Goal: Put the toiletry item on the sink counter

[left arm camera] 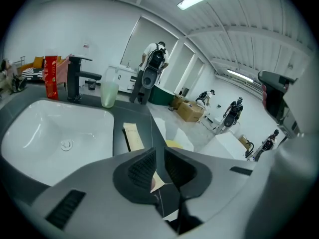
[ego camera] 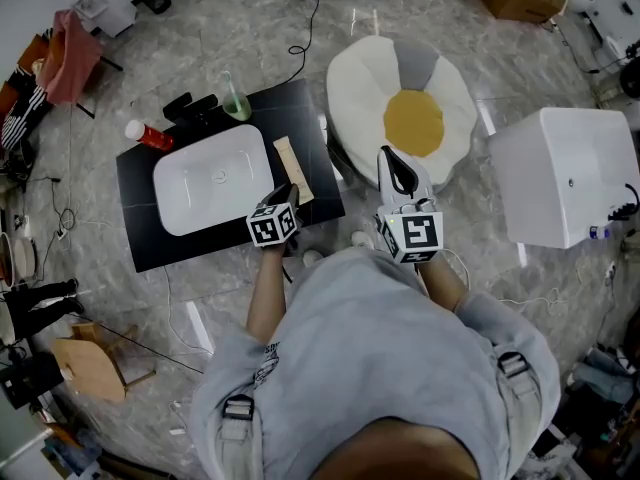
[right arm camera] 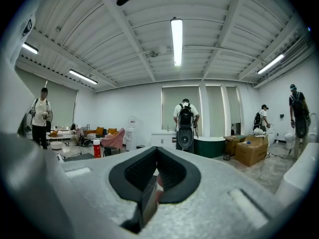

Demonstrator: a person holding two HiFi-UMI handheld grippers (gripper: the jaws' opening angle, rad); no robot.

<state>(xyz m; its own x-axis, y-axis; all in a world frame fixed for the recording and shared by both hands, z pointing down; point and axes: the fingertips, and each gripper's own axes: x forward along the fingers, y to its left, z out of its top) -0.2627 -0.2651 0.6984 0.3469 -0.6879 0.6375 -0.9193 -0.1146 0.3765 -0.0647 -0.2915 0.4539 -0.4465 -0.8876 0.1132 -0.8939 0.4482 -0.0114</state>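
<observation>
Toiletry item (ego camera: 293,168): tan strip lying flat on the black counter (ego camera: 150,240), at 3 o'clock of the sink (ego camera: 240,158).
Left gripper (ego camera: 286,194): over the strip's 6 o'clock end, jaws narrowly apart, gripping nothing.
Right gripper (ego camera: 390,163): 3 o'clock of left gripper, jaws together, empty.

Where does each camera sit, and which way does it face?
Head view: on the person's head, facing steeply down at the sink counter; shows torso, forearms, left gripper, right gripper.
Left gripper view: on that gripper, facing across the sink; jaws apart.
Right gripper view: on that gripper, facing out into the room; jaws together.
Head and left gripper views share the sink and red bottle.
</observation>
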